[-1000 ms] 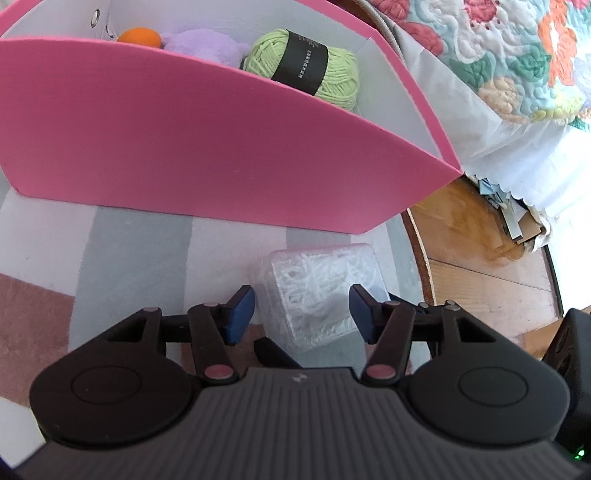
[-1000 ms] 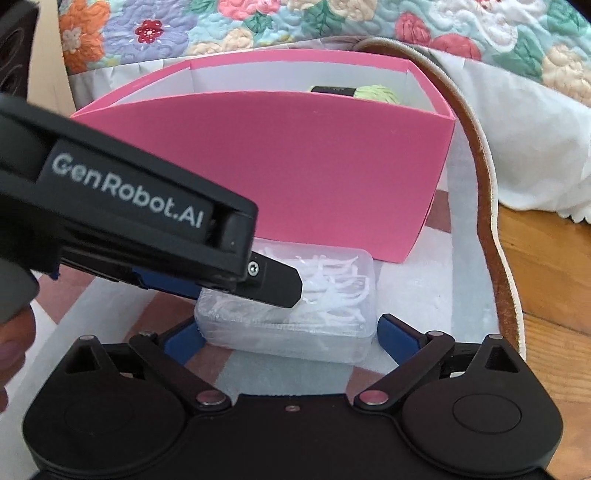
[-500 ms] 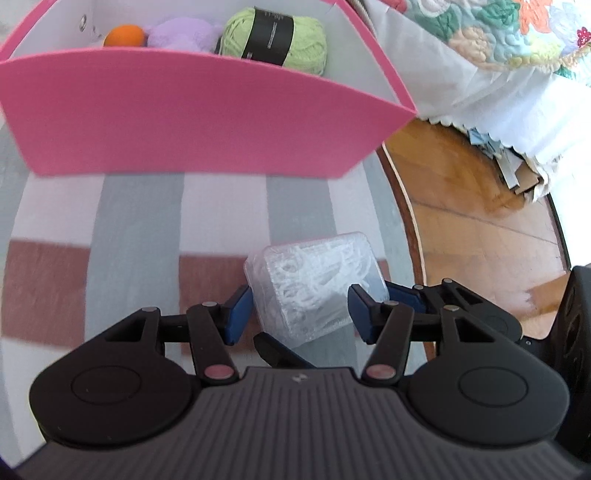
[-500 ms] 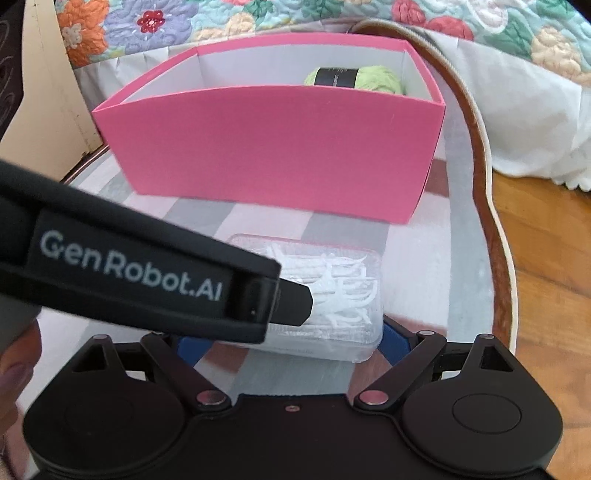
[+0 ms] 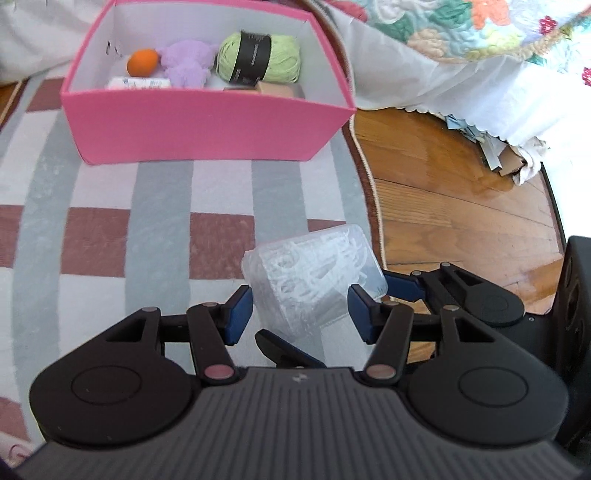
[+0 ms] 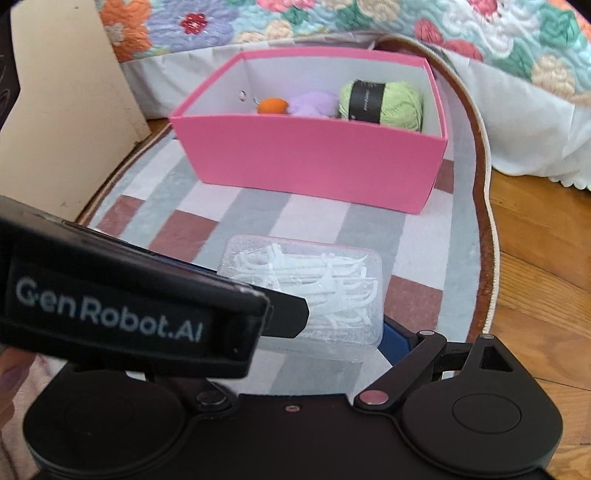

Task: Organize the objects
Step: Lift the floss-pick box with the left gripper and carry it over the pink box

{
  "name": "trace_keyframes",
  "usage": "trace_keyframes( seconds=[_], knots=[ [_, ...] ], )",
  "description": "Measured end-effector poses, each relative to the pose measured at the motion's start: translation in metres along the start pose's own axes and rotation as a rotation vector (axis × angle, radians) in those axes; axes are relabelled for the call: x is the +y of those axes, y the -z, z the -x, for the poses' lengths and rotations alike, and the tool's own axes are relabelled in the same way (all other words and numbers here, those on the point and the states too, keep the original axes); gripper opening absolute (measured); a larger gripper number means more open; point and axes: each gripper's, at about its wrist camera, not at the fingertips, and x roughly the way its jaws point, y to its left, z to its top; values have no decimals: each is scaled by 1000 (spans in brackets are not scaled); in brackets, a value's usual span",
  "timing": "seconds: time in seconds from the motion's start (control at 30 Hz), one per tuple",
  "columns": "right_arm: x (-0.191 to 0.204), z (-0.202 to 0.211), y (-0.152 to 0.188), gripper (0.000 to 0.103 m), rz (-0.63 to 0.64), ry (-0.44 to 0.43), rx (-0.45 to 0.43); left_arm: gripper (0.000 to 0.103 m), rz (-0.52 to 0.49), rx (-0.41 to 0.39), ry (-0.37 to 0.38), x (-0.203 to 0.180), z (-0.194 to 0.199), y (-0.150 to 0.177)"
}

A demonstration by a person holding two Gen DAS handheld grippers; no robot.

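Note:
A clear plastic box of white floss picks (image 5: 314,273) (image 6: 317,291) is held up above the striped rug. My right gripper (image 6: 314,343) is shut on it; one blue pad shows at its right end, and the other is hidden behind the left gripper's body. My left gripper (image 5: 301,312) has its blue pads on either side of the box with small gaps, so it looks open. The pink storage box (image 5: 207,125) (image 6: 314,166) stands farther ahead on the rug, holding green yarn (image 5: 258,57), a purple plush (image 5: 186,66) and an orange ball (image 5: 142,62).
The striped rug (image 5: 110,221) ends at a brown border on the right, with wooden floor (image 5: 461,206) beyond. A bed with a floral quilt (image 6: 332,22) rises behind the pink box. A cream board (image 6: 70,110) leans at the far left.
Both grippers have risen and drawn back from the pink box with the floss box between them. The inside of the pink box now shows more fully.

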Motion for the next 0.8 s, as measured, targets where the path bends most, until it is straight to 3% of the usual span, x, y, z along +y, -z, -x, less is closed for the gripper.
trace_keyframes(
  seconds=[0.47,0.8],
  knots=[
    [28,68,-33,94,87,-2,-98,55,-46,-99,18,-14,93,-2],
    [44,100,-65,94,153,6,-153,54,-33,-177,35,-14,134,-19]
  ],
)
